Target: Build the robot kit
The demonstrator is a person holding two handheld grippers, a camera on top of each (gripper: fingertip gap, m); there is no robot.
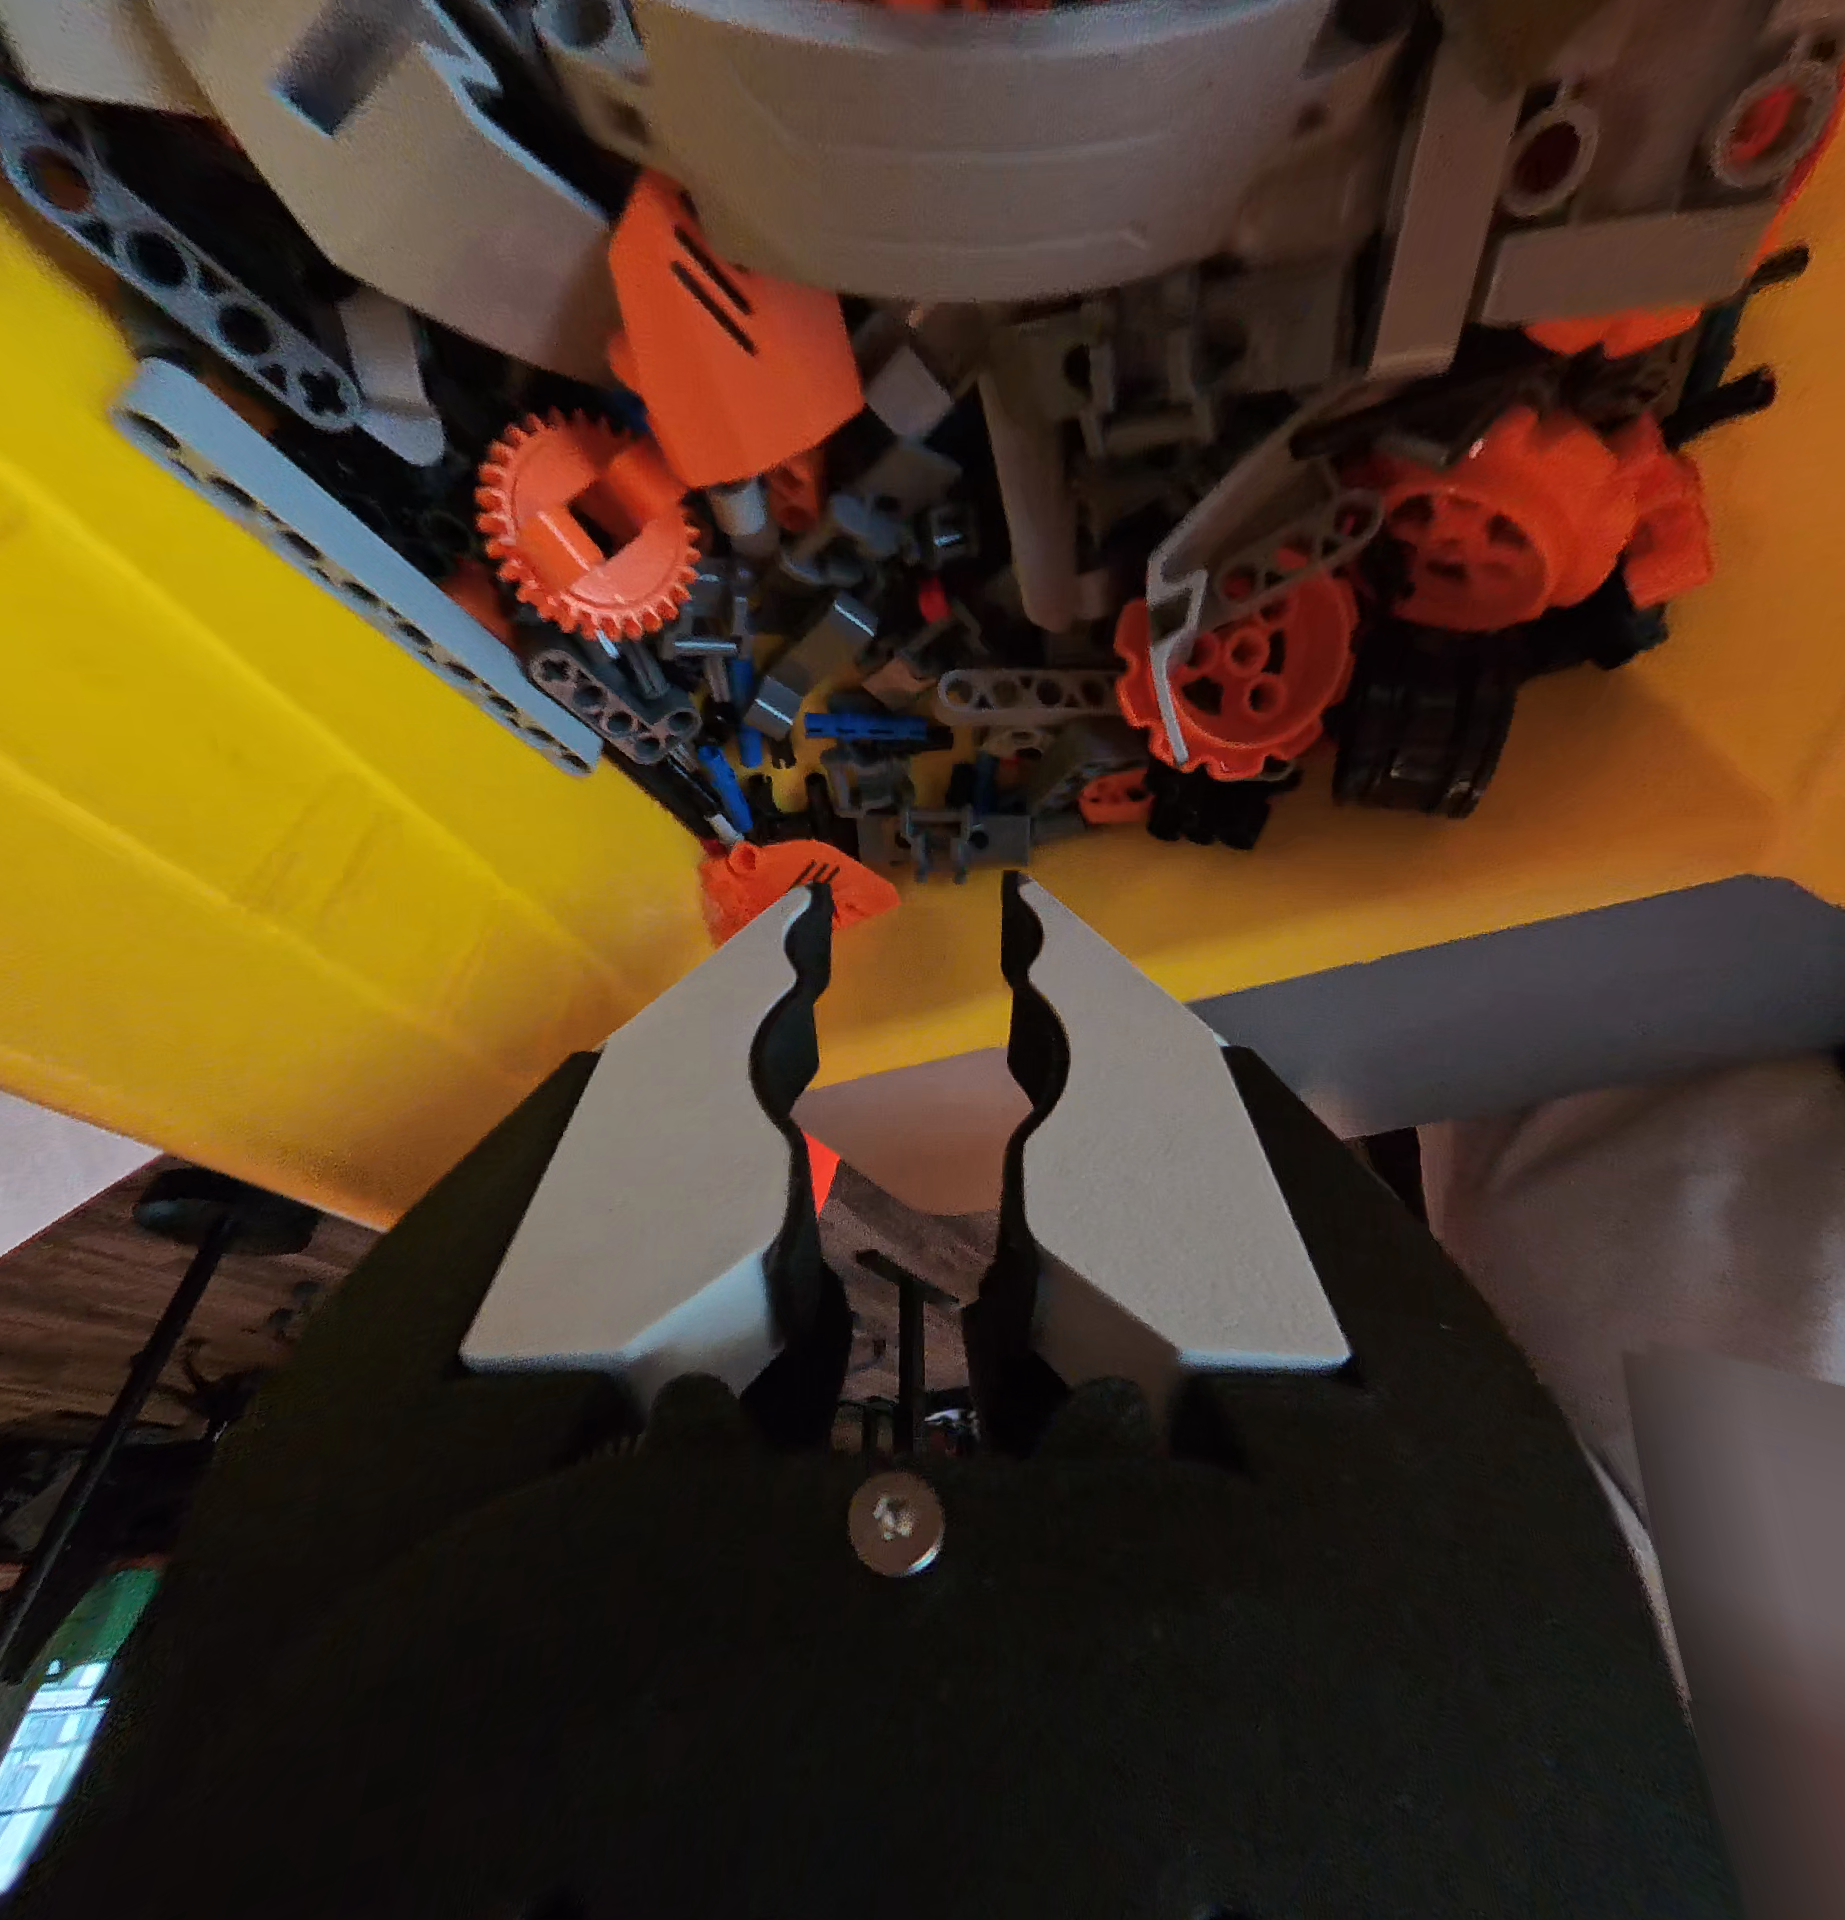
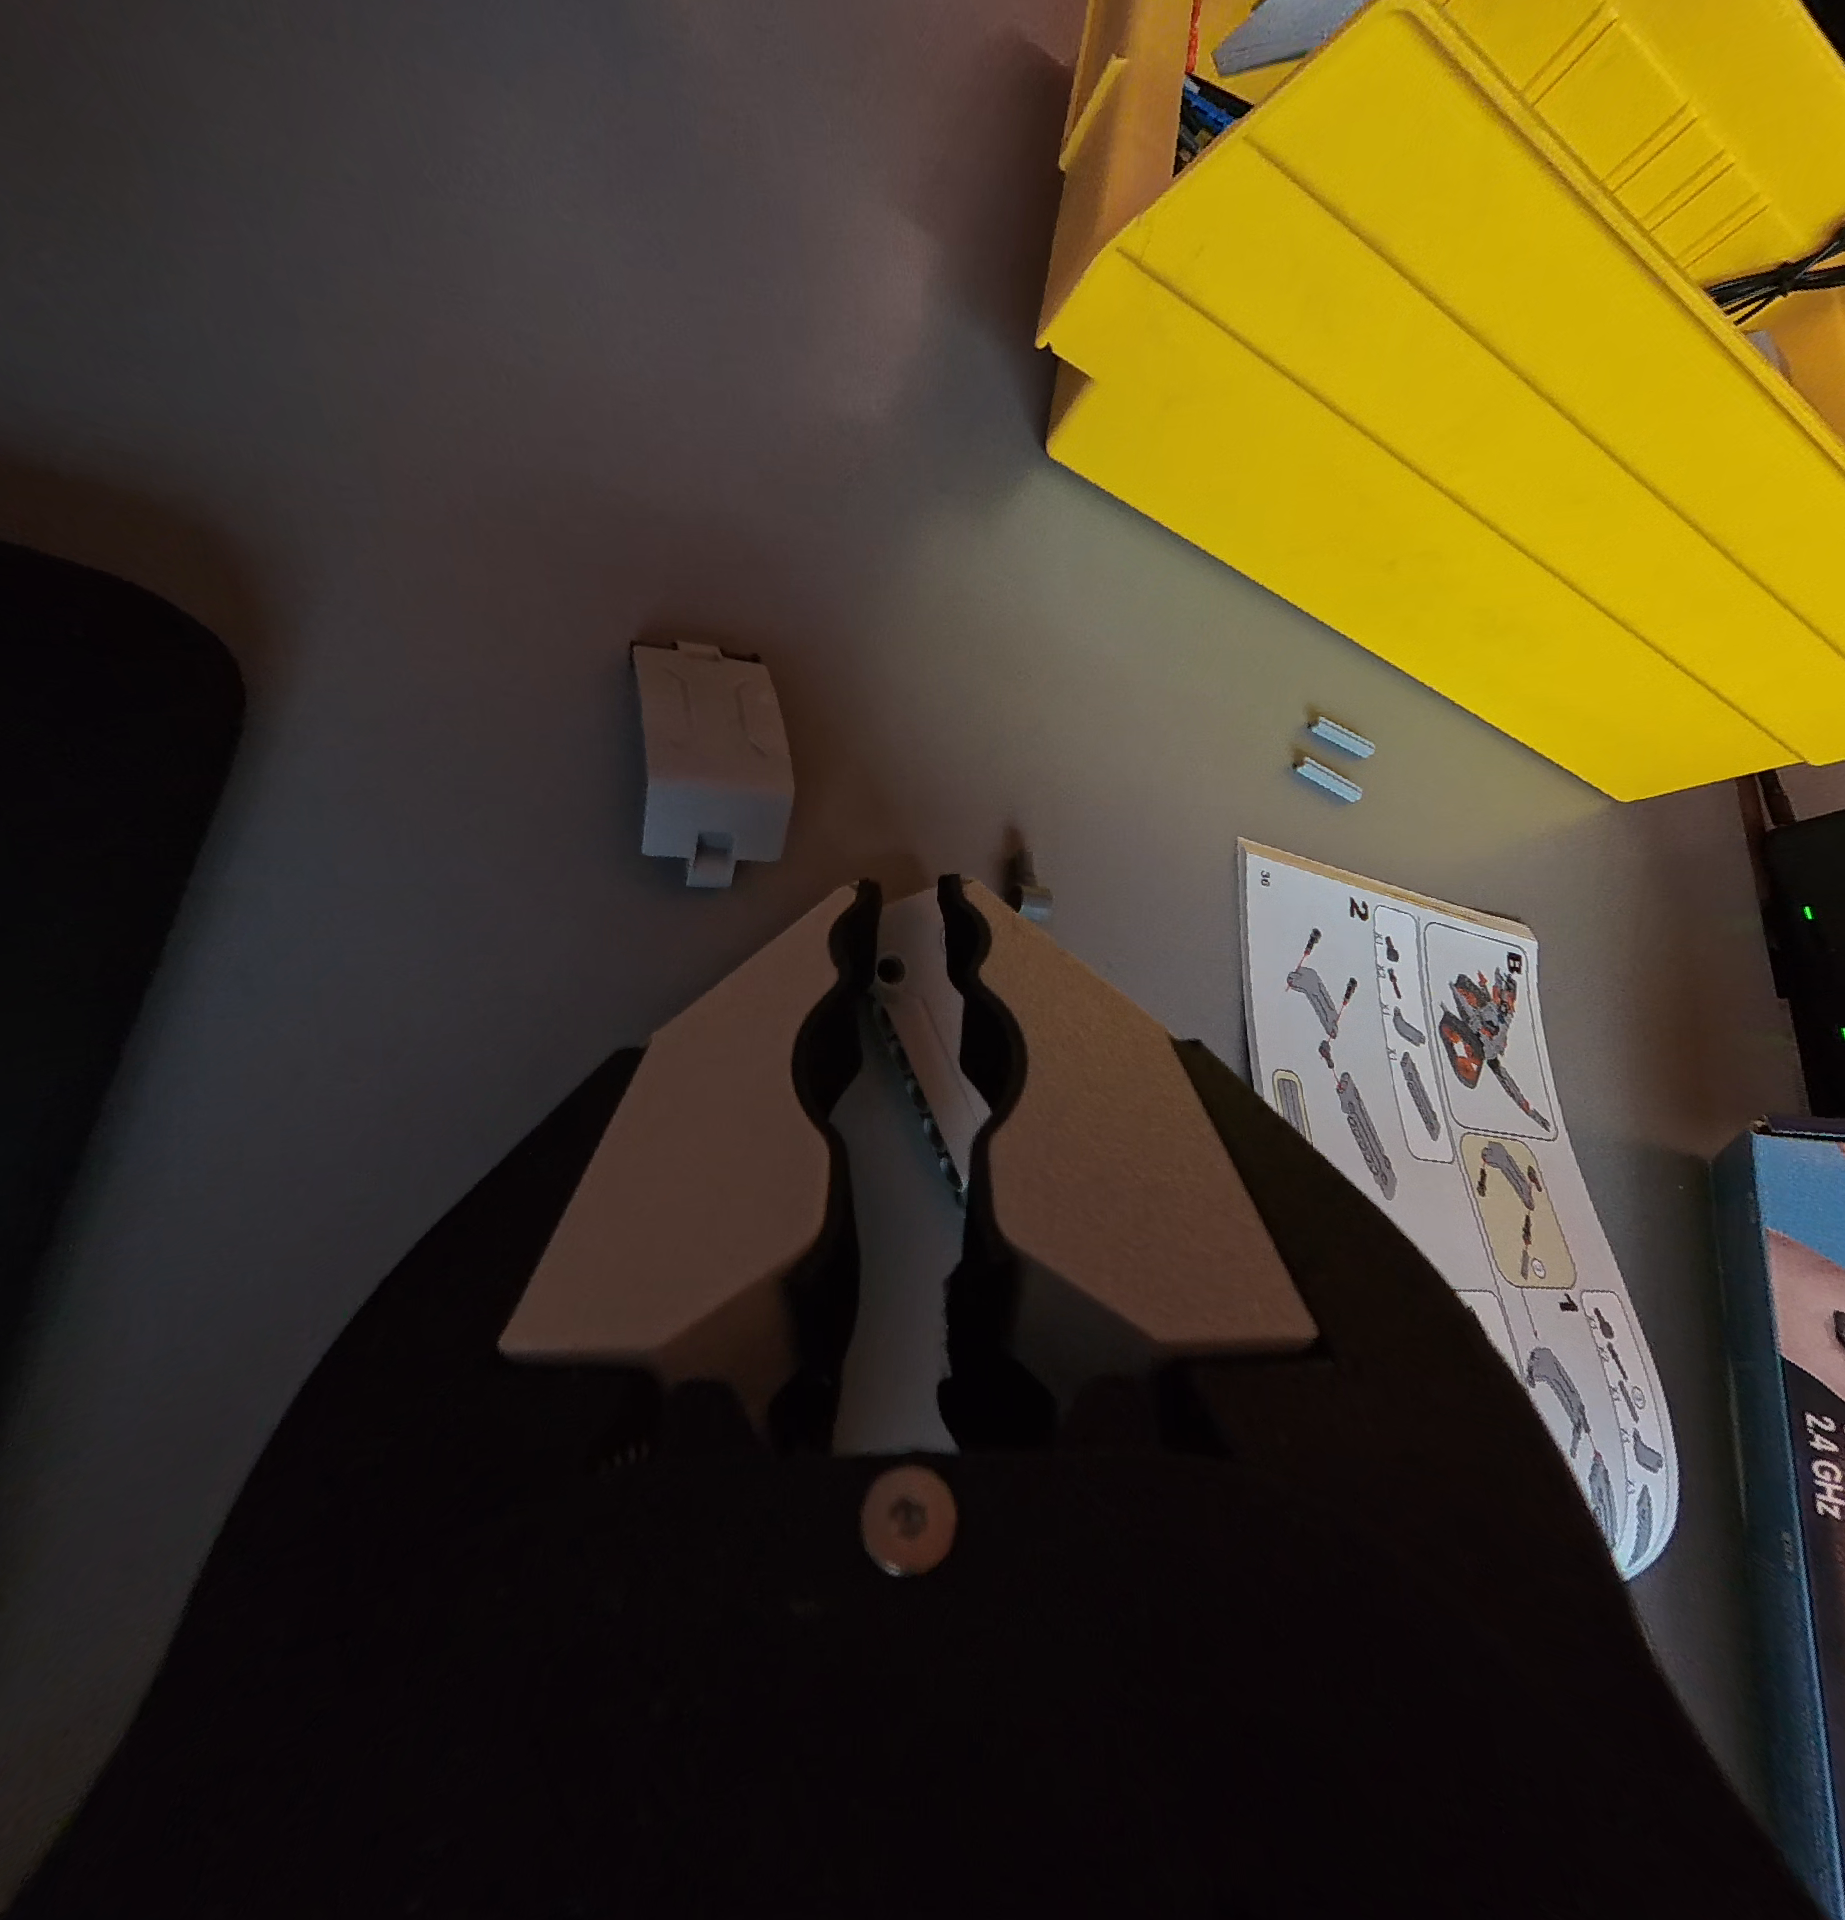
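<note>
In the left wrist view my left gripper [image 1: 916, 883] is open and empty, its tips just over the near rim of a yellow bin [image 1: 222, 779]. The bin holds a heap of building parts: an orange gear [image 1: 585, 525], an orange panel [image 1: 731, 343], an orange wheel [image 1: 1240, 675] and a long light grey beam [image 1: 357, 561]. A small orange piece [image 1: 762, 883] lies right at the left fingertip. In the right wrist view my right gripper [image 2: 907, 885] is shut on a light grey holed beam [image 2: 913, 1029], above the grey table [image 2: 482, 364].
On the table lie a grey panel piece [image 2: 710, 764], two small grey pins [image 2: 1333, 758], a small grey part [image 2: 1027, 883] and an open instruction booklet [image 2: 1437, 1143]. Yellow bins [image 2: 1417, 468] stand at the far right, a blue box [image 2: 1811, 1455] at the right edge, a black shape [image 2: 66, 883] on the left. The tips of one gripper are about 25 cm away from the tips of the other.
</note>
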